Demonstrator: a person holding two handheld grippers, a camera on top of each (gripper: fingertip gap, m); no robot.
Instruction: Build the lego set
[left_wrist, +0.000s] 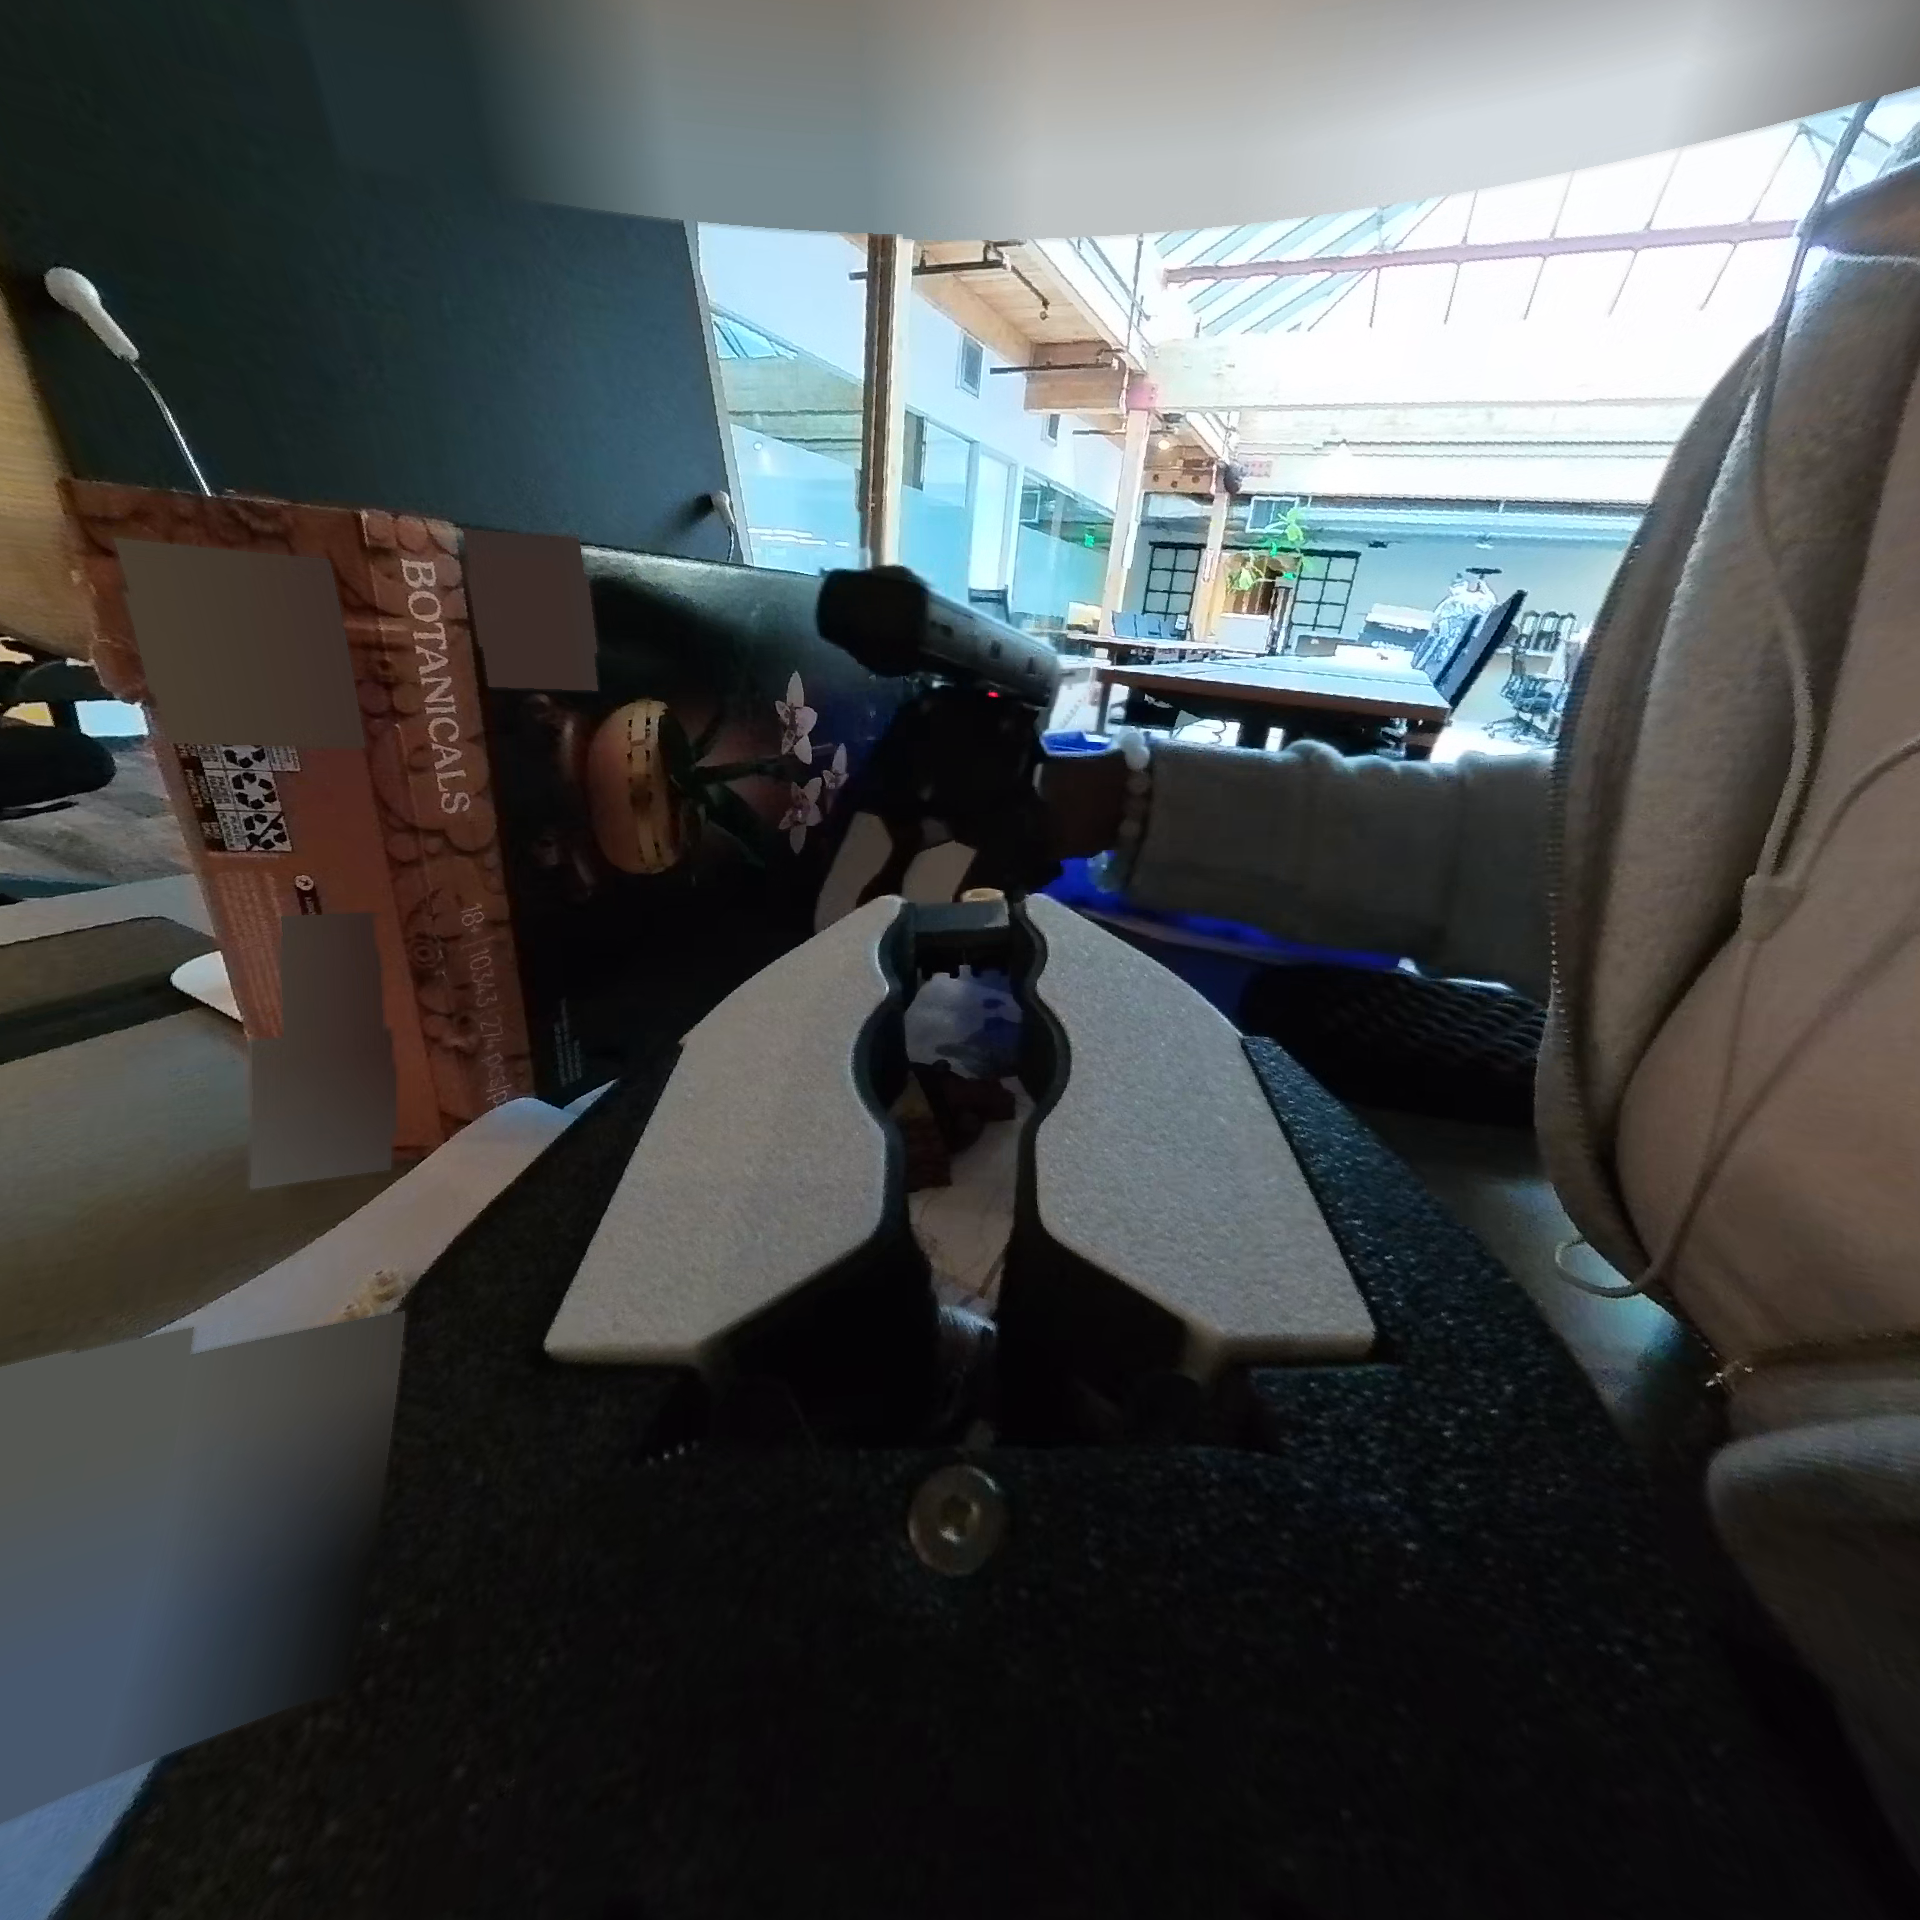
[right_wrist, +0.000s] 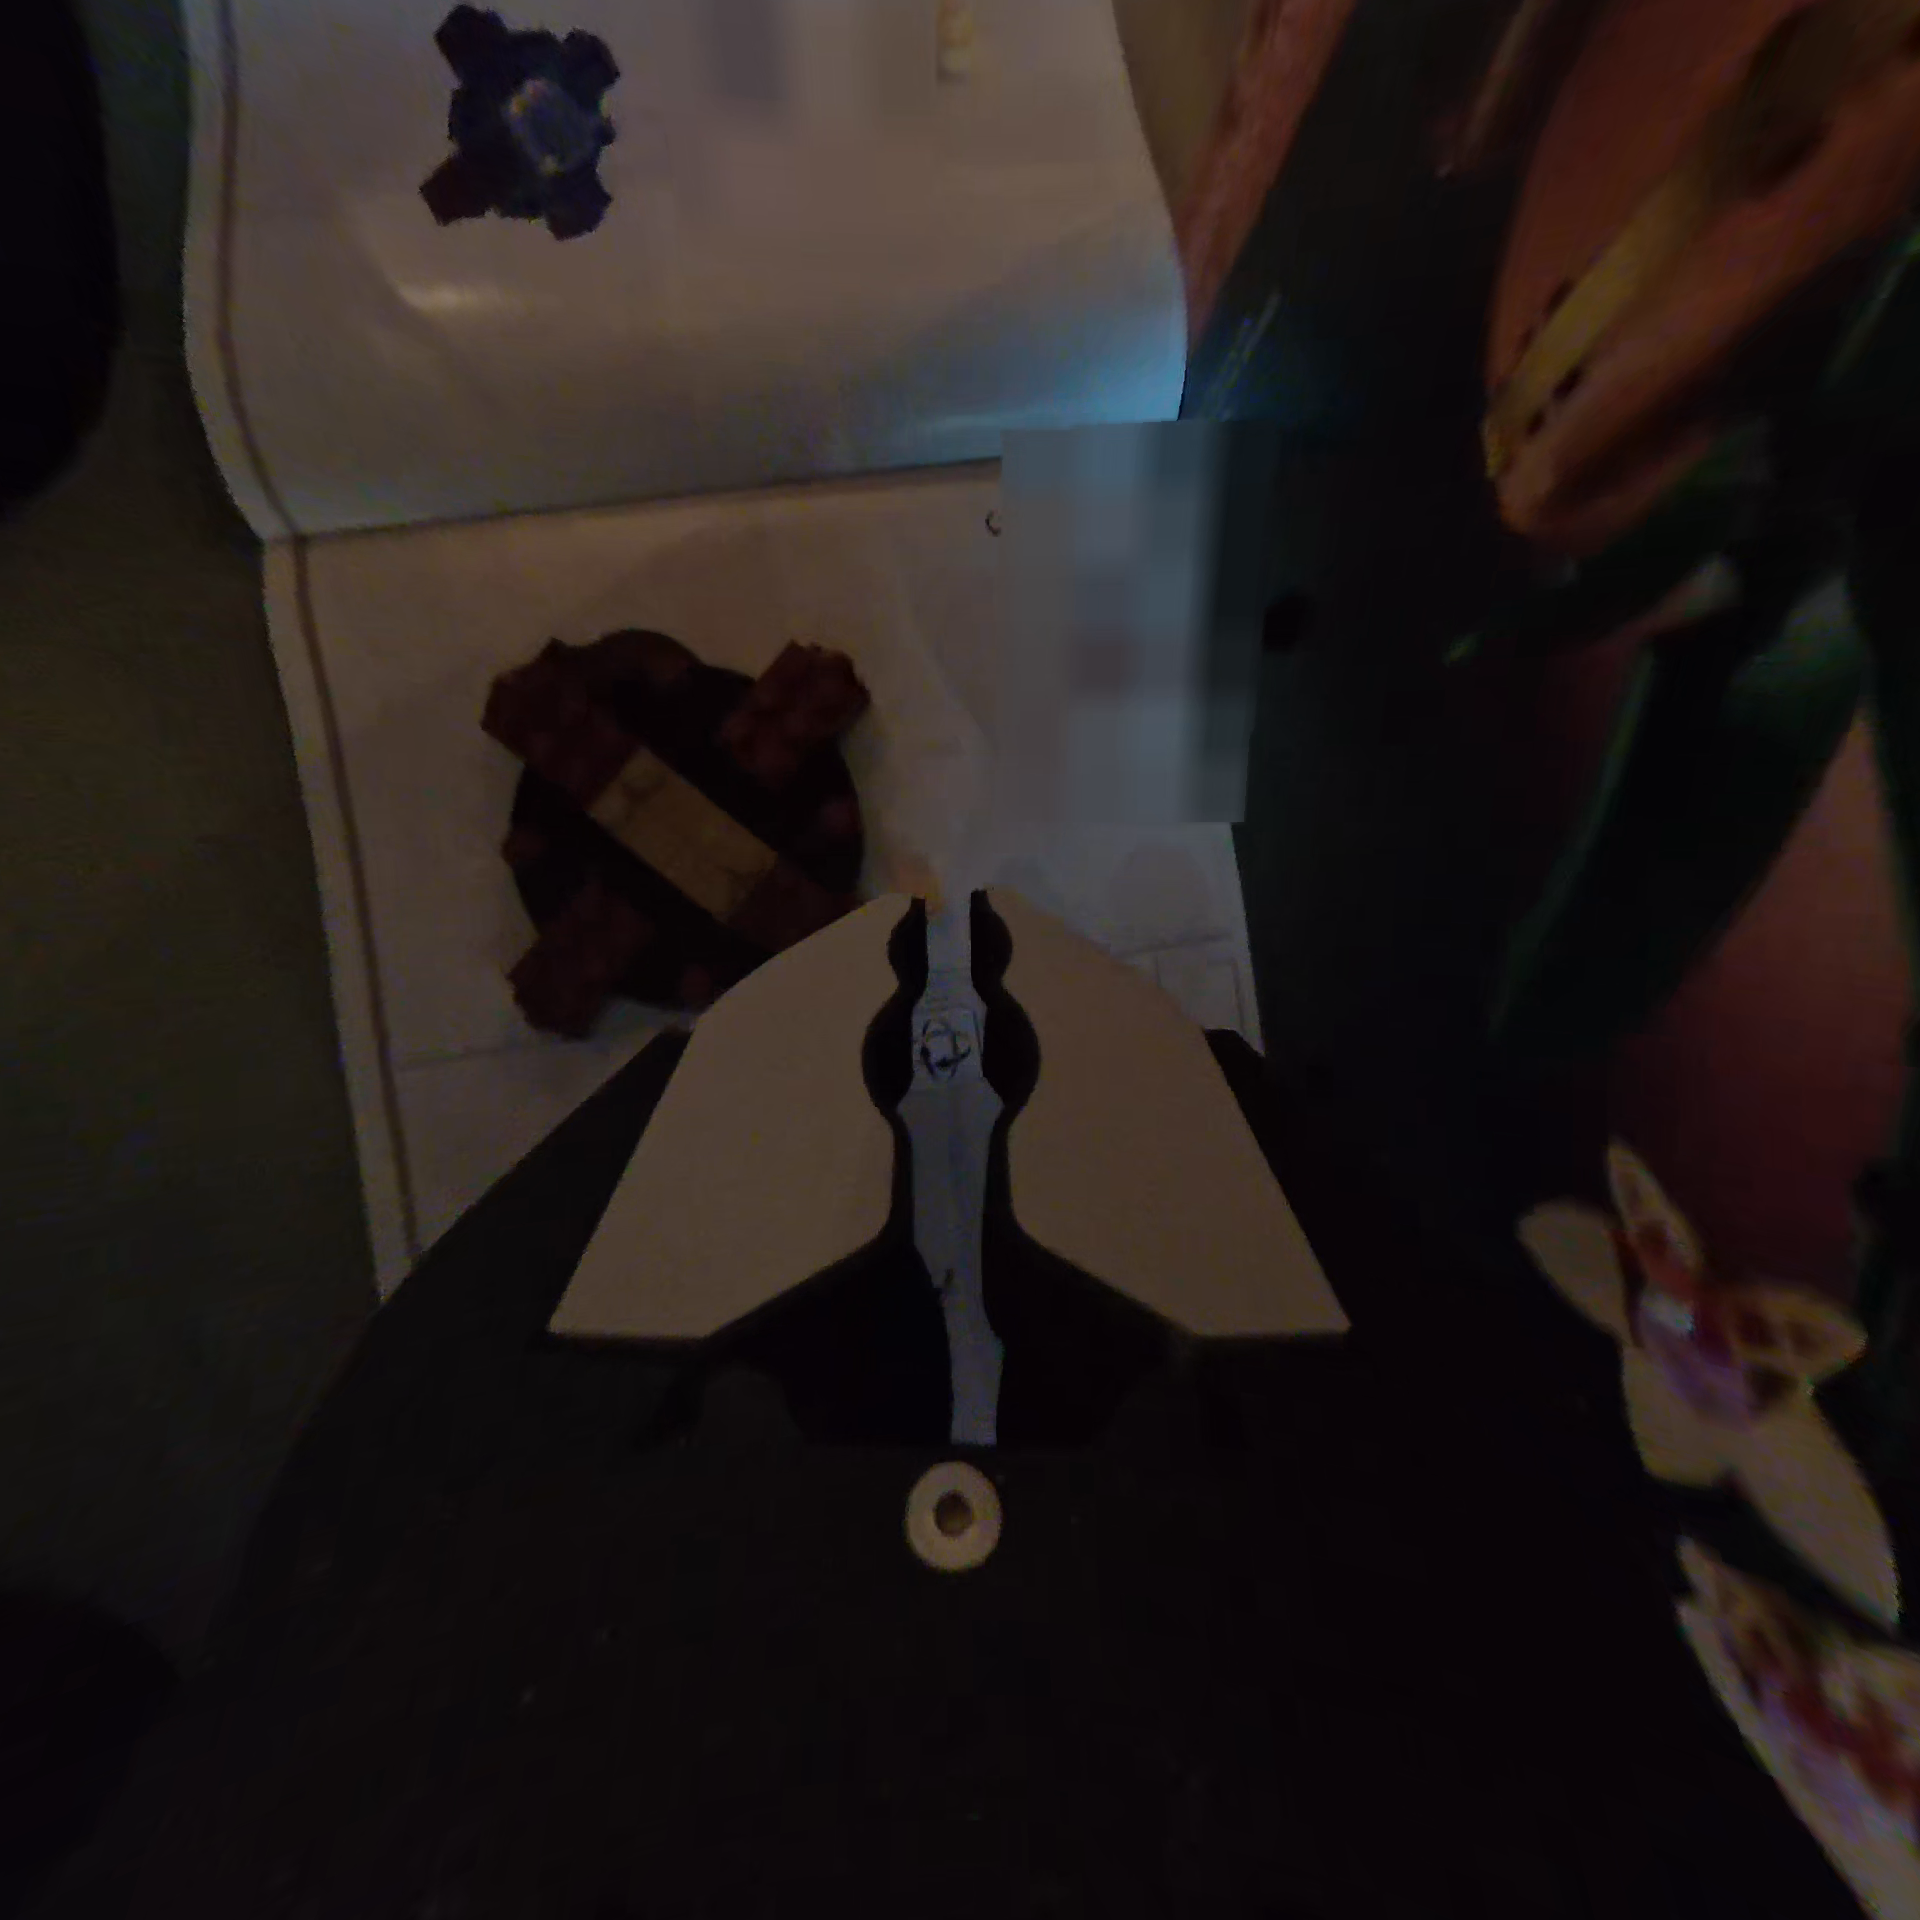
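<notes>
In the left wrist view my left gripper (left_wrist: 961, 920) is shut on a small black brick piece (left_wrist: 956, 925) with a tan stud (left_wrist: 982, 894) on top, pinched at the fingertips. My right gripper (left_wrist: 883, 862), held by a hand in a grey sleeve (left_wrist: 1330, 831), hangs just behind it. In the right wrist view my right gripper (right_wrist: 948, 904) hovers over an open white booklet (right_wrist: 665, 364). Its fingers stand a narrow gap apart, with only the page showing between them. A small blurred tan bit (right_wrist: 922, 878) lies by the left fingertip. A brown and tan brick assembly (right_wrist: 675, 821) lies on the page to the left.
A tall brick-set box (left_wrist: 416, 810) with flower pictures stands upright at the left and also shows at the right of the right wrist view (right_wrist: 1558, 520). A dark cross-shaped picture (right_wrist: 520, 135) is on the booklet's far page. A person in a grey hoodie (left_wrist: 1766, 831) is at the right. My right fingertips sit around 20 cm from my left ones.
</notes>
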